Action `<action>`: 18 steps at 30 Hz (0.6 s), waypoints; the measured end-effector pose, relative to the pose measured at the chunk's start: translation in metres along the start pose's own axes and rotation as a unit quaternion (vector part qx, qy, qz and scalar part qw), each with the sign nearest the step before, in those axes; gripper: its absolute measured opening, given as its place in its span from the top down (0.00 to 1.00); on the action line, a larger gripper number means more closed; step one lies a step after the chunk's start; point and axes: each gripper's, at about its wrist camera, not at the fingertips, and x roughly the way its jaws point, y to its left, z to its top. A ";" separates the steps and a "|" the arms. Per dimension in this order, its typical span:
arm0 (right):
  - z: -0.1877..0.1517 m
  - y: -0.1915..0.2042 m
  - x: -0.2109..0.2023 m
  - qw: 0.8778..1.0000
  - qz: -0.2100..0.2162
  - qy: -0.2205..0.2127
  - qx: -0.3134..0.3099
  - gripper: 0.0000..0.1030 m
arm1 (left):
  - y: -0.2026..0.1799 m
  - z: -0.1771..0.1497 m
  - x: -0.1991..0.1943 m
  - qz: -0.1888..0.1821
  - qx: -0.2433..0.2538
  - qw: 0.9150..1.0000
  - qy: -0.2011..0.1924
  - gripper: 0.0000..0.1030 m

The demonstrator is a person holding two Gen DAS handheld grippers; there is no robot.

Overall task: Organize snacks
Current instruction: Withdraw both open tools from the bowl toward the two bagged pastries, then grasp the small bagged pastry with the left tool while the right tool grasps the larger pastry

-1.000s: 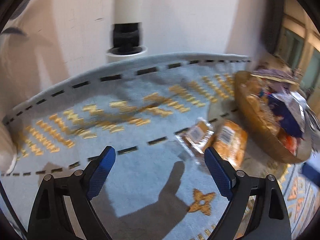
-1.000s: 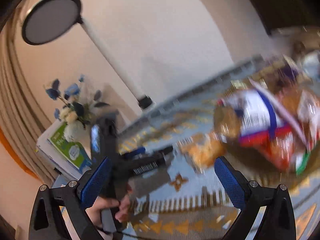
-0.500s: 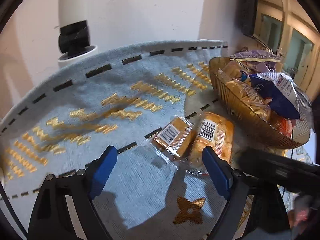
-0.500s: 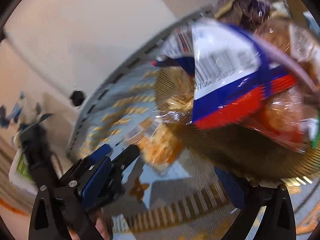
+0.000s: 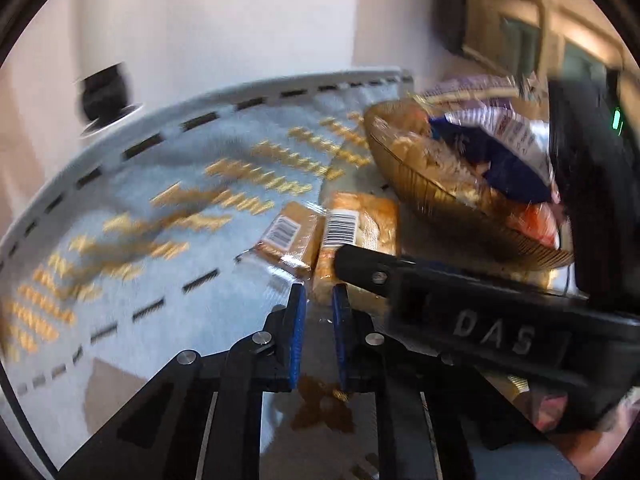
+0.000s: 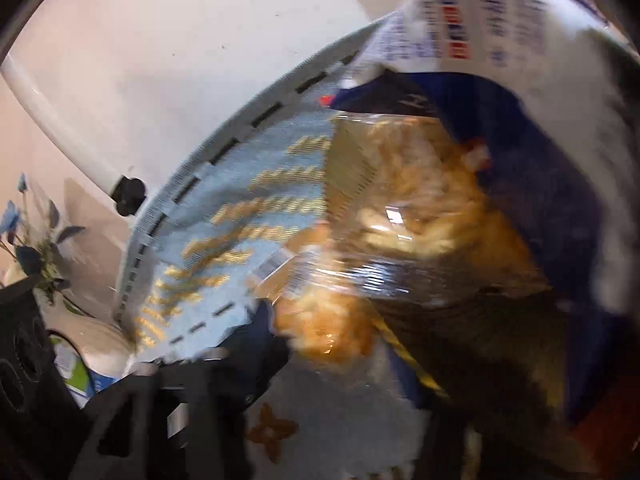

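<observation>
The left gripper (image 5: 319, 300) has its two blue pads drawn nearly together, with only a thin gap between them and nothing clearly caught there; its tips sit just at the near edge of the clear wrapping of two snack packs lying side by side on the pale blue patterned cloth (image 5: 168, 240). The smaller snack pack (image 5: 289, 236) lies left of the larger bread pack (image 5: 362, 224), both with barcodes facing up. Just right of them stands the amber bowl (image 5: 416, 188), heaped with more packets, a blue and white bag (image 5: 508, 148) on top. A black bar of the right gripper (image 5: 460, 304) crosses in front of the bread pack. From the right wrist view everything is badly blurred: the right gripper's own fingers cannot be made out, so whether its jaws are parted or closed cannot be told. That camera sits very close to the bowl's side.
</observation>
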 end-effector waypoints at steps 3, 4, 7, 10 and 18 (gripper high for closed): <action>-0.003 -0.005 -0.006 1.000 0.017 0.012 0.003 0.58 | 0.005 -0.010 0.000 0.035 -0.038 0.998 0.026 0.91; -0.005 -0.006 -0.008 1.000 0.021 0.015 0.003 0.58 | 0.007 -0.016 -0.001 0.055 -0.058 0.996 0.037 0.91; -0.012 -0.013 -0.021 0.999 0.043 0.028 0.017 0.59 | 0.017 -0.031 -0.017 0.033 -0.113 0.992 0.040 0.91; -0.018 -0.020 -0.045 0.998 0.048 0.030 0.015 0.61 | 0.027 -0.026 -0.038 0.029 -0.140 0.990 0.011 0.90; -0.013 -0.026 -0.078 0.998 -0.022 0.024 -0.057 0.63 | 0.004 0.026 -0.002 0.058 -0.028 0.997 0.052 0.38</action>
